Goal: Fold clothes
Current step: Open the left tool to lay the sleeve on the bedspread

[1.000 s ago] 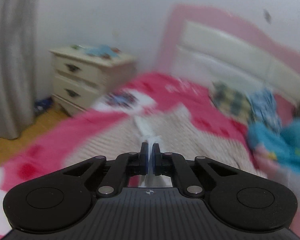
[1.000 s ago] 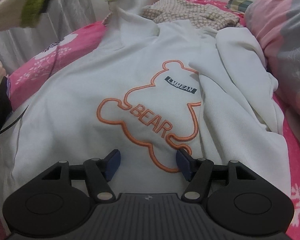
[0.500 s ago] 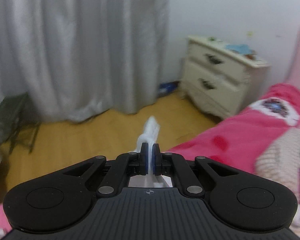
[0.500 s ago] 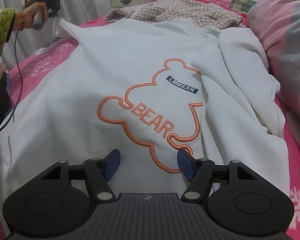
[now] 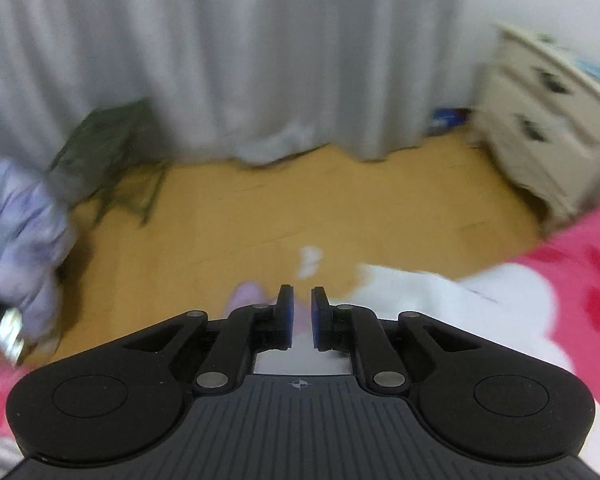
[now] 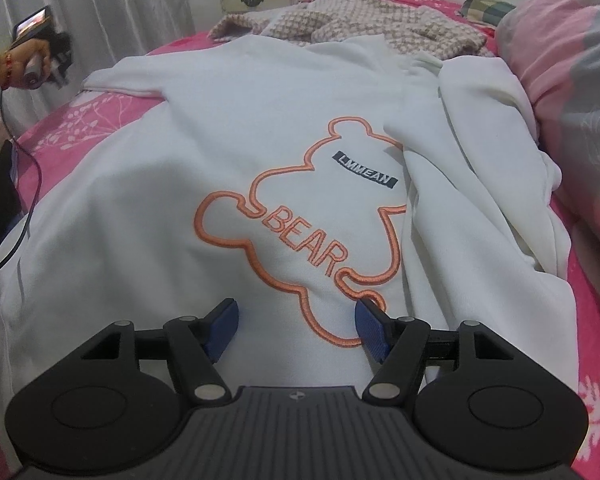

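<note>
- The white sweatshirt (image 6: 228, 152) lies spread face up across the pink bedspread (image 6: 100, 120), and it takes up most of the right wrist view. An orange bear outline (image 6: 300, 232) with "BEAR" stitched inside sits around the centre of the chest.
- The right gripper (image 6: 296, 320) hangs low over the sweatshirt's near end with its blue pads set wide. They're released, with nothing pinched. The bottom lobe of the bear outline shows in the gap between them.
- The sweatshirt's right side is bunched up in folds at about 3 o'clock, up against a pink and grey quilt (image 6: 572, 80).
- One sleeve (image 6: 128, 80) runs out flat towards 10 o'clock and ends close to the bed edge.
- The left gripper (image 6: 54, 66) is way up at 10 o'clock in the right wrist view, held in a hand (image 6: 24, 62) with a green cuff, just off the tip of that sleeve and, as far as this view shows, clear of it.
- The left wrist view is pretty blurry. The left gripper's pads (image 5: 286, 312) are a narrow slit apart and the jaws are opening, with no cloth between them. White fabric lies just past them at about 2 o'clock, on the pink bedspread.
- Beyond that there's a wooden floor (image 5: 260, 220), a grey curtain (image 5: 220, 60) at 12 o'clock and a cream nightstand (image 5: 540, 128) at 2 o'clock.
- A checked knit garment (image 6: 360, 20) lies crumpled at 12 o'clock in the right wrist view, touching the sweatshirt's far edge.
</note>
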`<state>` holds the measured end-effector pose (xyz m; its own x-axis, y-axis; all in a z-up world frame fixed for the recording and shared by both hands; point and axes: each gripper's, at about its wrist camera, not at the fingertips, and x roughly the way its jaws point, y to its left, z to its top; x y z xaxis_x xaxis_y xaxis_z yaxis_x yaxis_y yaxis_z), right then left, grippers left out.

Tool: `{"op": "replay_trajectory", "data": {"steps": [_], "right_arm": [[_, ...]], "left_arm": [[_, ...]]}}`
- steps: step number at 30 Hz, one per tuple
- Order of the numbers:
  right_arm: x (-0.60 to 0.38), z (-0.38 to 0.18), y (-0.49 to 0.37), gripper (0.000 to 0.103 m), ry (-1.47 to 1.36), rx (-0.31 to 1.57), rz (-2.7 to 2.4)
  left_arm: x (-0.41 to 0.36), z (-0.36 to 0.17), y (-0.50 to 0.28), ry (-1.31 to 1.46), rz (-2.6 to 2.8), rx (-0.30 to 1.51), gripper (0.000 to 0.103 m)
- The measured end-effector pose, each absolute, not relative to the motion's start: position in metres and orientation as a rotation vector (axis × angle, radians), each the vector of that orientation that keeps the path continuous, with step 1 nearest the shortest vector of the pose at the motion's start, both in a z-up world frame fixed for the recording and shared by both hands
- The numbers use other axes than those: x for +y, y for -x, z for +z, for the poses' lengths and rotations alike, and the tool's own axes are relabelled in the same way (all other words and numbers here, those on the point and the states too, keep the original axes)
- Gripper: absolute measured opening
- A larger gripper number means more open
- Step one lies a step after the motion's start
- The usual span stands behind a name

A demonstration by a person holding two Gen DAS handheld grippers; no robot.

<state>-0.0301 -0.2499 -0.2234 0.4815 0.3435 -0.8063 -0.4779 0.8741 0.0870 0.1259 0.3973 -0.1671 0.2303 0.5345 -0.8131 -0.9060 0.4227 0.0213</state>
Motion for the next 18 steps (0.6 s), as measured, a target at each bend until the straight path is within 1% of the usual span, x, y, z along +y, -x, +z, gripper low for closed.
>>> {"op": "replay_trajectory", "data": {"steps": [2,5,8,11,12,13,15,18], "right_arm": [[-0.248,-0.224,0.03,0.073,0.158,0.945,0.505],[-0.246,-0.224,0.031,0.075,0.162,0.948,0.503],[-0.244,-0.224,0.031,0.076,0.165,0.953,0.5],[-0.243,-0.224,0.031,0.076,0.163,0.957,0.495],[-0.243,-0.224,0.031,0.076,0.163,0.958,0.494],[-0.243,-0.224,0.031,0.076,0.162,0.958,0.492],[-0.243,-0.224,0.032,0.076,0.161,0.958,0.491],[-0.243,-0.223,0.031,0.076,0.162,0.962,0.495]], "left_arm": [[0.411,-0.165,-0.114,0.607,1.115,0.832,0.009],[0.41,-0.158,-0.117,0.62,1.092,0.774,0.01],[0.385,-0.153,-0.138,0.578,0.928,0.789,0.015],[0.333,-0.149,-0.168,0.463,0.665,0.849,0.022],[0.311,-0.149,-0.179,0.405,0.562,0.877,0.027],[0.289,-0.149,-0.191,0.352,0.451,0.907,0.039],[0.243,-0.152,-0.213,0.262,0.211,0.963,0.055],[0.181,-0.154,-0.232,0.104,0.039,0.929,0.055]]}}
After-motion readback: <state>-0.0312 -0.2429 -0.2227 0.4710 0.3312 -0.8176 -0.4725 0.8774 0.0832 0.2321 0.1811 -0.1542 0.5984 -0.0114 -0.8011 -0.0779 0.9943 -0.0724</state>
